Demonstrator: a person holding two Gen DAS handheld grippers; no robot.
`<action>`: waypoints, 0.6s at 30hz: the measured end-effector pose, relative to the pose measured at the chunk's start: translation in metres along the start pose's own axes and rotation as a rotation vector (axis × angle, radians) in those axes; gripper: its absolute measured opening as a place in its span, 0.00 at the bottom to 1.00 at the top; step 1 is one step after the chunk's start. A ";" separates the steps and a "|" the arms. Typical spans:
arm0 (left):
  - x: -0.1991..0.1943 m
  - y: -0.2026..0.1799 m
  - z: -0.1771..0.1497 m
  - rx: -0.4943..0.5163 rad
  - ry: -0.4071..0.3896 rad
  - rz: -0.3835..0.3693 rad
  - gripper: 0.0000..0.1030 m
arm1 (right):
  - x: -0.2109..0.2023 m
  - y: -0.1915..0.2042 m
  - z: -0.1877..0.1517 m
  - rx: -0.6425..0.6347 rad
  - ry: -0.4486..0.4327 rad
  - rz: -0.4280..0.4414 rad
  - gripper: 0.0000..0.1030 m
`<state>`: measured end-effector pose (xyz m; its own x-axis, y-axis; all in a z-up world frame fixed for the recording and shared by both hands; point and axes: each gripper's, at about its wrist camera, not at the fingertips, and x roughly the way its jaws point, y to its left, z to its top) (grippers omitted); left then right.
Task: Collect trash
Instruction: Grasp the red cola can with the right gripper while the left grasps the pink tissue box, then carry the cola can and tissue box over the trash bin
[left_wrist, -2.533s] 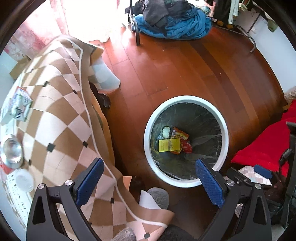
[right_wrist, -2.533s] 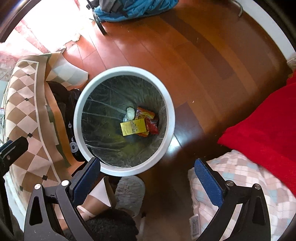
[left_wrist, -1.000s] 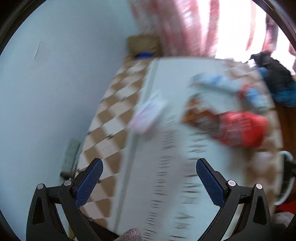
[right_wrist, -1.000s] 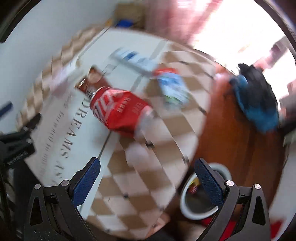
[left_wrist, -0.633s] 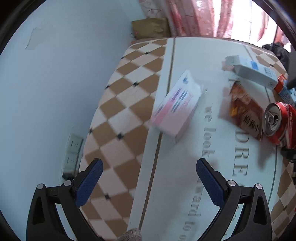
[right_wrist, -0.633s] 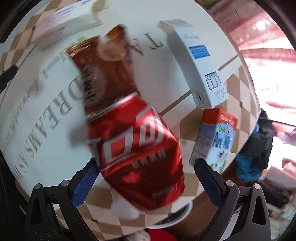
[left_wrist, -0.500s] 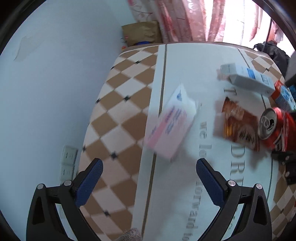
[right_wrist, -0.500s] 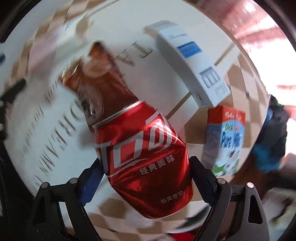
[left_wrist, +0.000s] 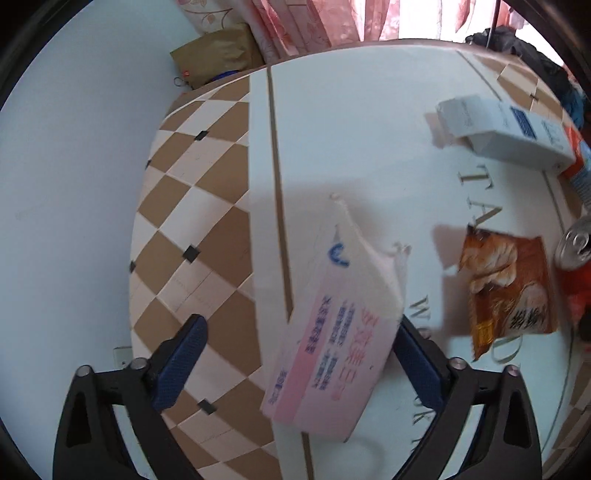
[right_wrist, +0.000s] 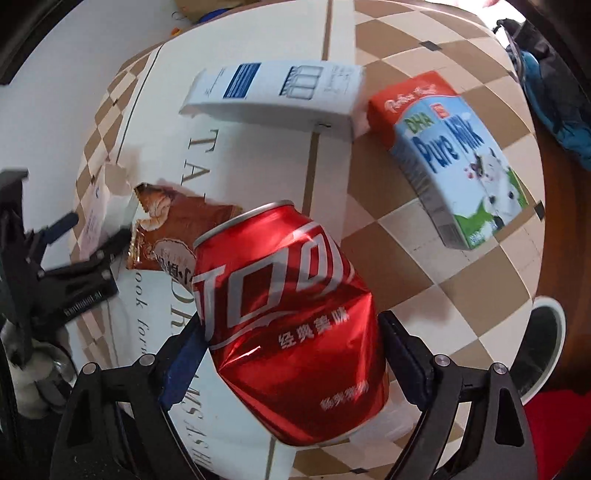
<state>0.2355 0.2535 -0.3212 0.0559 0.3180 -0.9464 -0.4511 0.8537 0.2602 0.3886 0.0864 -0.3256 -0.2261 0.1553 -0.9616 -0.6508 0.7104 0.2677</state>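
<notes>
Checkered brown-and-cream cloth with a white lettered centre covers the desk (left_wrist: 207, 229), which stands against a pale wall with pink curtains behind. Both hands are at the pick-up step of collecting the litter spread across it.

On the right, the right hand-held gripper (right_wrist: 290, 354) has its blue pads against both flanks of a dented red can (right_wrist: 291, 325) — it looks clenched on it, the can lying on its side toward the desk's near edge. The next move, as I judge it, calls for lifting it clear and carrying it to the white-rimmed bin (right_wrist: 546, 354), which shows just past the desk's right edge.

The left hand-held gripper (left_wrist: 295, 365) is spread wide around a pink carton (left_wrist: 332, 343) near the middle of the desk; its right pad is at the carton's side, its left pad well apart, so it is released. It needs centring on the carton, then closing.

Other litter waits: a brown snack wrapper (right_wrist: 166, 229) just beside the can's top, a white-and-blue box (right_wrist: 273, 92) toward the far edge, and a milk carton (right_wrist: 450, 155) touching that box's end. The wrapper sits close between the two grippers — a careless lift could drag it.
</notes>
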 end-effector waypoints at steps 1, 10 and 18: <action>-0.001 0.000 0.000 -0.007 0.002 -0.014 0.81 | 0.001 0.001 0.000 -0.008 0.002 -0.013 0.88; -0.015 0.003 -0.017 -0.104 0.004 -0.047 0.41 | 0.019 0.035 -0.017 -0.064 -0.036 -0.113 0.83; -0.058 0.006 -0.070 -0.254 -0.059 -0.025 0.41 | 0.001 0.046 -0.058 -0.022 -0.135 -0.103 0.82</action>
<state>0.1671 0.2115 -0.2781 0.1186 0.3279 -0.9372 -0.6580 0.7329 0.1731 0.3165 0.0796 -0.3110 -0.0588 0.1739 -0.9830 -0.6818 0.7123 0.1667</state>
